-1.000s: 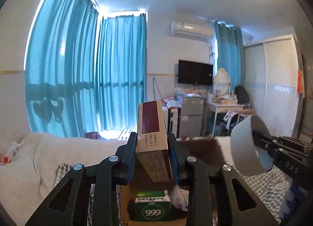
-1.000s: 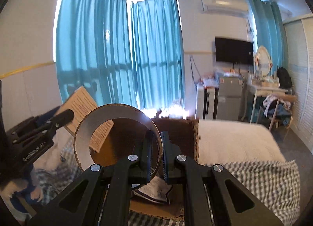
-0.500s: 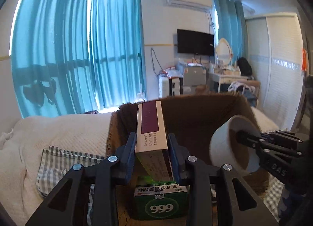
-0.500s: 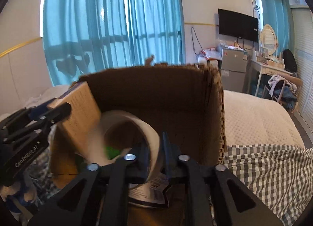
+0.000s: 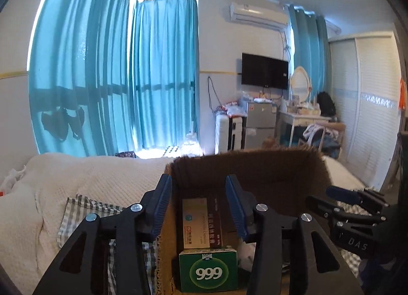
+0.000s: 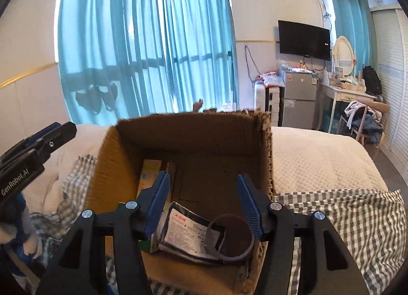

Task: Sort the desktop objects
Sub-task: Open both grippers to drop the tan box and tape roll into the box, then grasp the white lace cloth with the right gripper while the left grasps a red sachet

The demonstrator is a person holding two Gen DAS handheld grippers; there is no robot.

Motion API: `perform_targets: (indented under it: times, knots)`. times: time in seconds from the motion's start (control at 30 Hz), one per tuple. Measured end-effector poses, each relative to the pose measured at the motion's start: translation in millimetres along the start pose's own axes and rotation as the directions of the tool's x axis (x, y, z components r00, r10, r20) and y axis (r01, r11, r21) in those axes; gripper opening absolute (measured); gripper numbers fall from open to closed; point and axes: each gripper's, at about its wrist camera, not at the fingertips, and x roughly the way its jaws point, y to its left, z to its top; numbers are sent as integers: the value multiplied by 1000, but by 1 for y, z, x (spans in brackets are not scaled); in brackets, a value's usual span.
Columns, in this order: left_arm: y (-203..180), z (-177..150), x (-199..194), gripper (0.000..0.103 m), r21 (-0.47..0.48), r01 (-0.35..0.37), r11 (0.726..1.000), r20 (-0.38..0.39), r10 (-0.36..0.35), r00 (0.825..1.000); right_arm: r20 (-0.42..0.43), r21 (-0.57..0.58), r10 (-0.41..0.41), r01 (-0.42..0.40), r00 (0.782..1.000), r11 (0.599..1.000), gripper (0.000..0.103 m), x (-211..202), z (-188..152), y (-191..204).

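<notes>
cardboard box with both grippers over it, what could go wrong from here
The tape roll lies tilted on the white packet near the cardboard box front wall; it may roll or slide. Both grippers' jaws are opening, empty: left gripper above the medicine box, right gripper above the roll. Pulling back low could catch the wall and shift the box.

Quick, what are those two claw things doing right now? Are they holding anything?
Left gripper: jaws opening, empty; the cream-and-maroon medicine box lies in the brown cardboard box.
Right gripper: jaws opening, empty; the grey tape roll lies below.
</notes>
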Motion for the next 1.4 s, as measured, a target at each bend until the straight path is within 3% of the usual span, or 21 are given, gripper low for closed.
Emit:
perform_targets:
  times: [0.27,0.47,0.57,0.7,0.93,1.4]
  knots:
    - [12,27,-61,62,-33,15,999,82,-13,997,52,14,-8,7,999,1000,56,-61,5,3]
    - [9,31,-108,93,-24,22,999,136,-18,991,99,33,-7,4,995,999,70,-108,4,3]
    - [8,30,-126,102,-26,20,999,159,-16,987,115,42,-4,-1,993,999,77,-126,-3,2]
    - [10,20,-142,103,-25,7,1000,154,-3,988,121,53,-11,4,993,999,86,-142,-17,-1]
    - [10,-15,-147,103,-32,-18,999,76,20,997,110,71,0,-8,994,997,91,-164,-50,-7]
    - [4,-68,-136,103,-26,4,1000,-73,-5,997,-69,83,46,-41,997,996,92,-153,-125,-5]
